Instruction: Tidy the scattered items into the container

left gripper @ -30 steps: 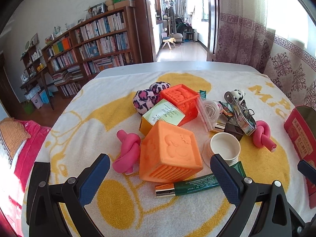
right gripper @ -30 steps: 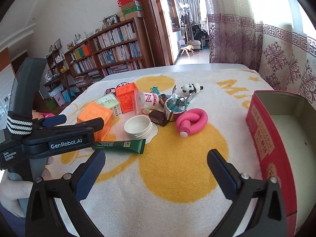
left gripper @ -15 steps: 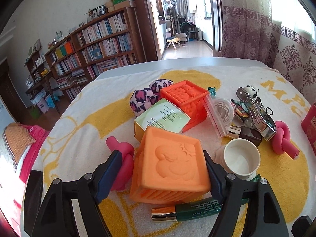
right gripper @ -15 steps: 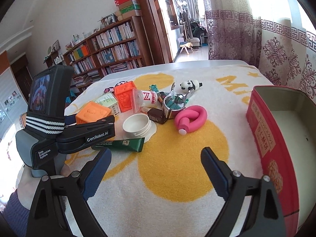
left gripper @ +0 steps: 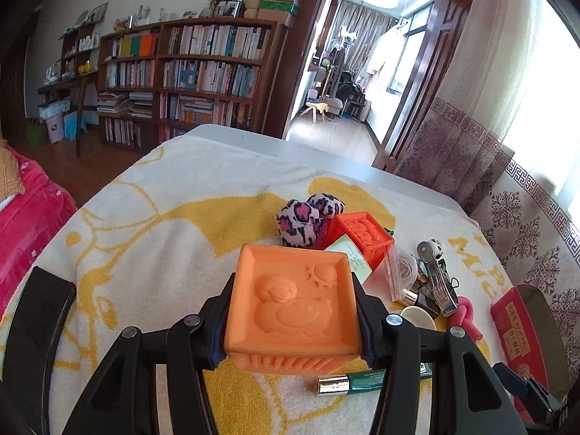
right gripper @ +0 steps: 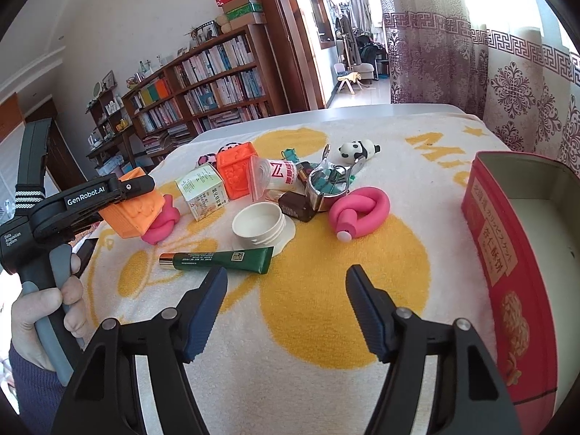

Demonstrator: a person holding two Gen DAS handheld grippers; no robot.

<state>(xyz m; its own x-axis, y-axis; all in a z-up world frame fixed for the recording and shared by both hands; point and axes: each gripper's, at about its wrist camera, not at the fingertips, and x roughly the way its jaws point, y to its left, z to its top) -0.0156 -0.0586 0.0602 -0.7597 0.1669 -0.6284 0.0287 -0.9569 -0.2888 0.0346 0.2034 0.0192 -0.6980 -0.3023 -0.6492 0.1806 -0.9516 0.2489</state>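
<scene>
My left gripper [left gripper: 291, 322] is shut on a light orange duck cube [left gripper: 291, 306] and holds it lifted off the towel; it also shows in the right wrist view [right gripper: 134, 210]. My right gripper [right gripper: 286, 297] is open and empty above the towel, just in front of a green tube [right gripper: 221, 259]. The red tin container [right gripper: 507, 246] stands open at the right. Scattered on the towel are a pink knot [right gripper: 360, 210], a white lid [right gripper: 259, 221], a darker orange cube [right gripper: 235, 172], a small green-white carton [right gripper: 203, 190] and a panda figure [right gripper: 357, 148].
A second pink knot [right gripper: 161, 223] lies under the lifted cube. A leopard plush [left gripper: 301, 221], a plastic bag [right gripper: 275, 175], a metal clip [right gripper: 328, 183] and a dark block [right gripper: 297, 208] sit in the pile. The yellow-white towel [right gripper: 326, 326] covers the table.
My left gripper closed on the light orange cube and lifted it off the towel. My right gripper moved forward and lower toward the green tube, its jaws narrower but still open.
</scene>
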